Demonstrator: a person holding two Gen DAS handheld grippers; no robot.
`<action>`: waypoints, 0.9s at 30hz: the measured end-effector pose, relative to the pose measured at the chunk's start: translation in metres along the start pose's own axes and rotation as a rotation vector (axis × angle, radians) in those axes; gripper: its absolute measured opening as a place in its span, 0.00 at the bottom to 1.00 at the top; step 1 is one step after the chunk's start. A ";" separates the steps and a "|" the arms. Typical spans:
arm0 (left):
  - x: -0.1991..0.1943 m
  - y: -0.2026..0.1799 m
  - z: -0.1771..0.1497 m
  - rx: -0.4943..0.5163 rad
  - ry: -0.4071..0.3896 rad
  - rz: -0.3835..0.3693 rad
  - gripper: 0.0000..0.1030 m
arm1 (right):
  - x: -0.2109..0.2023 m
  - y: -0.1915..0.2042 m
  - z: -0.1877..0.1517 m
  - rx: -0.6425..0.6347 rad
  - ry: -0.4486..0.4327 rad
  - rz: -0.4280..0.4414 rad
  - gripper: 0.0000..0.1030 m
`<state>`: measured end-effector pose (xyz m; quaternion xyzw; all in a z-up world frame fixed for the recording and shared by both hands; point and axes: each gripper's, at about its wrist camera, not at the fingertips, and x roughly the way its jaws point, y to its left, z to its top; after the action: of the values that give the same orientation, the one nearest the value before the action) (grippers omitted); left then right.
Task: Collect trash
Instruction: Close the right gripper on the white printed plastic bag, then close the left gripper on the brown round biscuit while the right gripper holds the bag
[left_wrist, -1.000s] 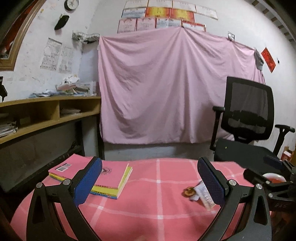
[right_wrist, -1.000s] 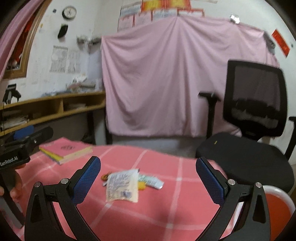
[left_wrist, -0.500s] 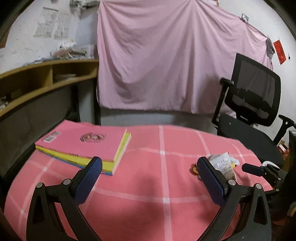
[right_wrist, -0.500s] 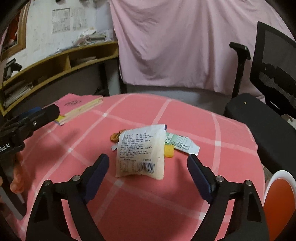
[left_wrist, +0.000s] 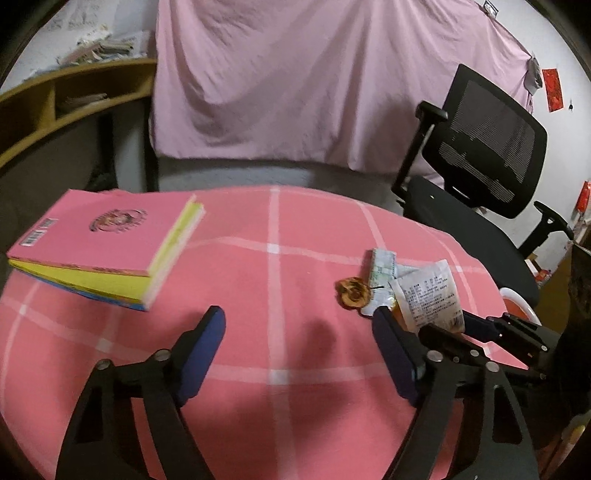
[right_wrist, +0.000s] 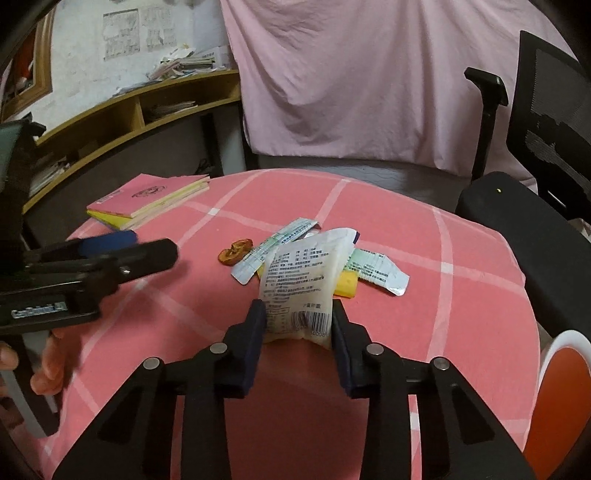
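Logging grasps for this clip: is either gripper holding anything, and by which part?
The right gripper pinches the white printed packet by its near barcode end. The left gripper is open and holds nothing.

The left wrist view looks forward and down from low over the near edge of the pink checked surface (left_wrist: 273, 354), facing the draped sheet (left_wrist: 314, 81) and the office chair (left_wrist: 487, 155). The right wrist view sits farther right and nearer the wrapper pile (right_wrist: 306, 266), facing the same way. Both share the pile, the pink book (left_wrist: 99, 240), the shelf (right_wrist: 122, 118), and each catches the other tool from the side.
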<state>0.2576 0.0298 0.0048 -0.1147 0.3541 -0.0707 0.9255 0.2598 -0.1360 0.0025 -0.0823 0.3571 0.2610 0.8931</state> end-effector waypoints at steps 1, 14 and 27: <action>0.002 -0.002 0.002 -0.002 0.008 -0.011 0.68 | -0.001 -0.001 -0.001 0.006 -0.004 -0.001 0.31; 0.043 -0.027 0.027 0.034 0.092 -0.070 0.33 | -0.019 -0.032 -0.009 0.123 -0.049 -0.027 0.30; 0.036 -0.030 0.017 0.004 0.069 -0.081 0.19 | -0.025 -0.027 -0.012 0.104 -0.082 -0.023 0.30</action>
<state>0.2945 -0.0040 0.0018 -0.1247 0.3806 -0.1129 0.9093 0.2513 -0.1737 0.0096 -0.0290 0.3323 0.2350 0.9130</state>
